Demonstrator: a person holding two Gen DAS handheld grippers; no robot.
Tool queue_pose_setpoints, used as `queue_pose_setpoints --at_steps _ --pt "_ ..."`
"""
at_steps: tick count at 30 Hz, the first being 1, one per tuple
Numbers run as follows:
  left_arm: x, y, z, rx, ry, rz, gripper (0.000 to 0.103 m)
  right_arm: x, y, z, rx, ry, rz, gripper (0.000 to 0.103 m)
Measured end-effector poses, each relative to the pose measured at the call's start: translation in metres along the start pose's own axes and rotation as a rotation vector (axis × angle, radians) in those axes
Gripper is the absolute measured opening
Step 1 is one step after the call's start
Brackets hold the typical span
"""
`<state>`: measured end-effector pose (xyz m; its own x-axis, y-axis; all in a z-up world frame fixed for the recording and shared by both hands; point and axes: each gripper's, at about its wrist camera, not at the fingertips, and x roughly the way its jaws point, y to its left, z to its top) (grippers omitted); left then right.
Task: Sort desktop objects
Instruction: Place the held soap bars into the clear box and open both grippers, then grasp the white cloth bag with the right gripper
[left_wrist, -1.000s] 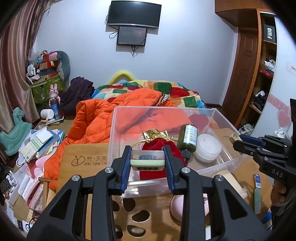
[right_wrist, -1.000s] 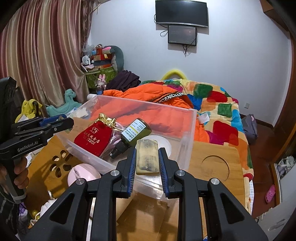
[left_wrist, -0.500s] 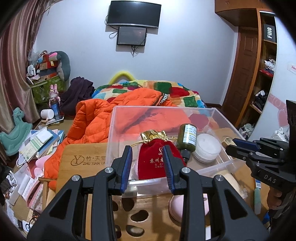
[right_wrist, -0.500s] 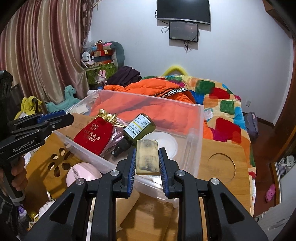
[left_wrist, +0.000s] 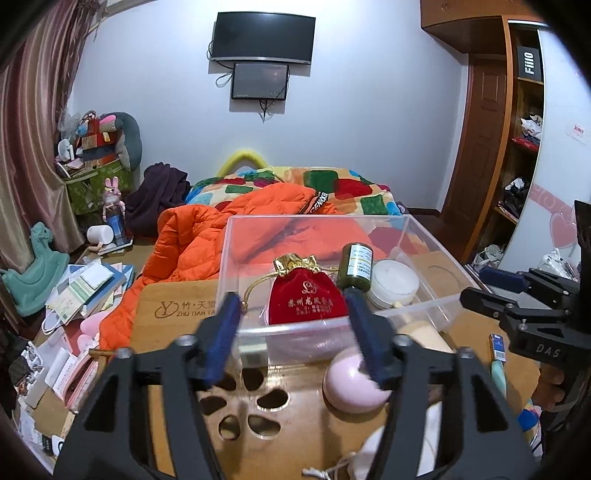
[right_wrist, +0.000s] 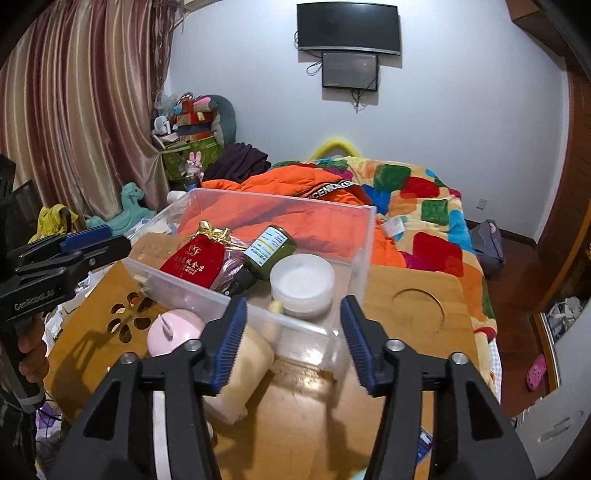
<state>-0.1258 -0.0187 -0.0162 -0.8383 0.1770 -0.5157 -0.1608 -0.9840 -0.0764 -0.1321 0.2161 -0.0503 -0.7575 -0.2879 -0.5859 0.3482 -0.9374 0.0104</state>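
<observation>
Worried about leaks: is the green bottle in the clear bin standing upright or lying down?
Lying down. The green bottle rests on its side in the clear bin, its dark cap low beside the red pouch.

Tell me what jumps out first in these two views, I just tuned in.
The clear plastic bin mid-table grabs the eye, with a red velvet pouch, a dark green bottle and a white round jar inside. Both tools, left and right, hang open and empty before it; a pink round case sits outside on the table.
</observation>
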Motion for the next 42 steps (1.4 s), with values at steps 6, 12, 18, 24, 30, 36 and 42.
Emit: queue_pose_setpoints --at_steps 6,12,18,24,30,36,42 --pt "-0.022 -0.008 -0.011 0.026 -0.01 0.021 0.076 -0.027 -0.009 -0.011 0.037 -0.041 -0.055 0.064" --pt "-0.035 -0.021 -0.024 0.05 0.002 0.035 0.085 -0.045 -0.023 -0.029 0.104 -0.045 -0.075 0.066" --pt "-0.044 -0.024 -0.041 0.053 0.024 0.049 0.086 -0.056 -0.016 -0.047 0.107 -0.026 -0.053 0.066" --pt "-0.051 -0.013 -0.065 0.031 0.057 0.073 0.087 -0.058 0.017 -0.061 0.063 -0.002 0.025 0.067" --pt "-0.067 0.008 -0.089 -0.025 0.073 0.08 0.087 -0.044 0.065 -0.07 -0.02 0.029 0.088 0.067" --pt "-0.072 0.019 -0.108 -0.037 0.105 0.062 0.087 -0.011 0.099 -0.088 -0.069 0.142 0.152 0.071" --pt "-0.073 0.02 -0.123 -0.048 0.127 0.019 0.087 0.008 0.098 -0.102 -0.017 0.172 0.159 0.086"
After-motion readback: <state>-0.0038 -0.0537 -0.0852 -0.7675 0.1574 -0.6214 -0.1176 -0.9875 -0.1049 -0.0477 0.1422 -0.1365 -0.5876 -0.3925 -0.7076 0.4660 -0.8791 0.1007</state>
